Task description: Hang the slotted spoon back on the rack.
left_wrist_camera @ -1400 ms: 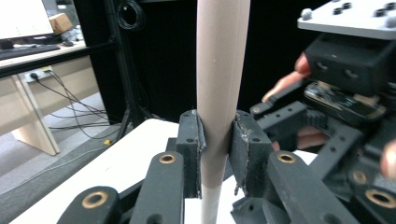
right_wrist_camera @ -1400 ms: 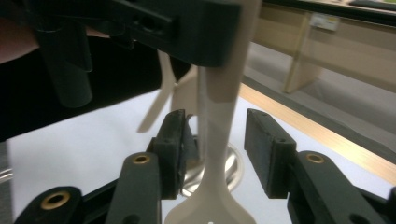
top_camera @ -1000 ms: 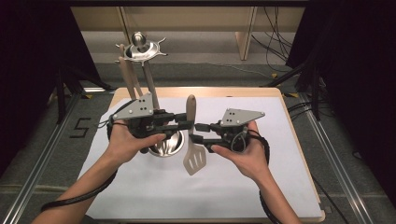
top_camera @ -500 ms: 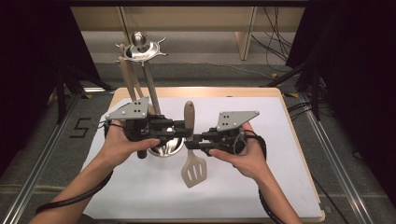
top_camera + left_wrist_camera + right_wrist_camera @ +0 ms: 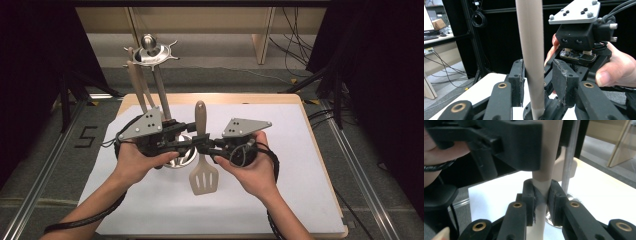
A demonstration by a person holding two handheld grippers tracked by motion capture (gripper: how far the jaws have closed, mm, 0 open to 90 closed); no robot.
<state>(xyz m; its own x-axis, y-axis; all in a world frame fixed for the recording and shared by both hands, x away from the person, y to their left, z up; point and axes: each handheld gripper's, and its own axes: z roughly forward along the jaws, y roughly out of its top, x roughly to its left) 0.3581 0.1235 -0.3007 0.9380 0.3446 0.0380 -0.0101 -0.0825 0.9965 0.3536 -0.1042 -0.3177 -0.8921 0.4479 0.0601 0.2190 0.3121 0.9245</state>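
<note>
A beige slotted spatula (image 5: 202, 176) hangs upright over the white mat, blade down and handle (image 5: 530, 50) up. My right gripper (image 5: 206, 146) is shut on the handle (image 5: 546, 175), with both pads pressing it in the right gripper view (image 5: 541, 197). My left gripper (image 5: 192, 145) faces it from the other side. Its jaws have just been opening, and the handle still stands between them. In the left gripper view (image 5: 539, 80) one pad lies against the handle and the other stands apart from it.
A metal utensil stand (image 5: 161, 95) rises just behind my left gripper, its round base (image 5: 176, 159) on the mat and its pole (image 5: 570, 152) close behind the spatula. Two wooden-handled utensils (image 5: 135, 85) hang from its top. The white mat (image 5: 280, 200) covers a wooden table.
My right gripper has come in from the right and closed on the spatula handle. The left gripper's jaws have parted around the handle. Both hands stay nearly in place.
</note>
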